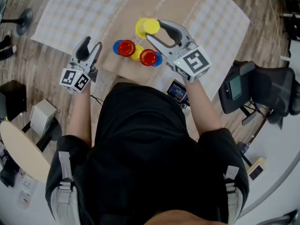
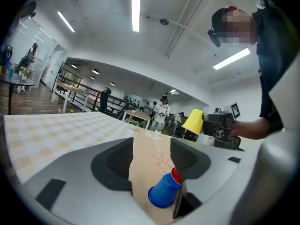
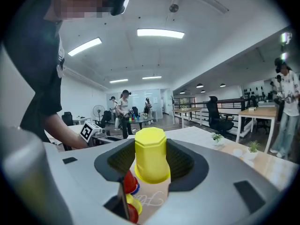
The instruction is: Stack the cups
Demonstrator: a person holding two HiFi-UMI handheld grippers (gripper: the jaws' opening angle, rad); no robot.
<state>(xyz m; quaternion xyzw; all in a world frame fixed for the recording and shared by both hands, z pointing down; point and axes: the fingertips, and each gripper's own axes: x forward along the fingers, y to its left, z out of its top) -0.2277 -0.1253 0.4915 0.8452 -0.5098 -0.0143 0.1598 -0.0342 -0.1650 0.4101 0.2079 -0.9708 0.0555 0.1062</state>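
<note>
My right gripper [image 1: 153, 29] is shut on an upside-down yellow cup [image 1: 144, 28] and holds it in the air above the other cups. In the right gripper view the yellow cup [image 3: 151, 154] fills the gap between the jaws. Below it on the brown table runner [image 1: 140, 3] lie a red cup in a blue one [image 1: 126, 48], a yellow cup [image 1: 137, 55] and another red cup [image 1: 148, 57]. My left gripper [image 1: 92, 43] hovers open at the left of the group with nothing in it. Its own view shows a blue cup [image 2: 164, 191] on its side beneath the jaws.
The checked tablecloth [image 1: 70, 13] covers the table on both sides of the runner. A small device with a screen [image 1: 178, 91] lies at the near table edge. A black office chair [image 1: 262, 90] stands at the right, with boxes [image 1: 41, 116] on the floor at the left. People stand in the far background.
</note>
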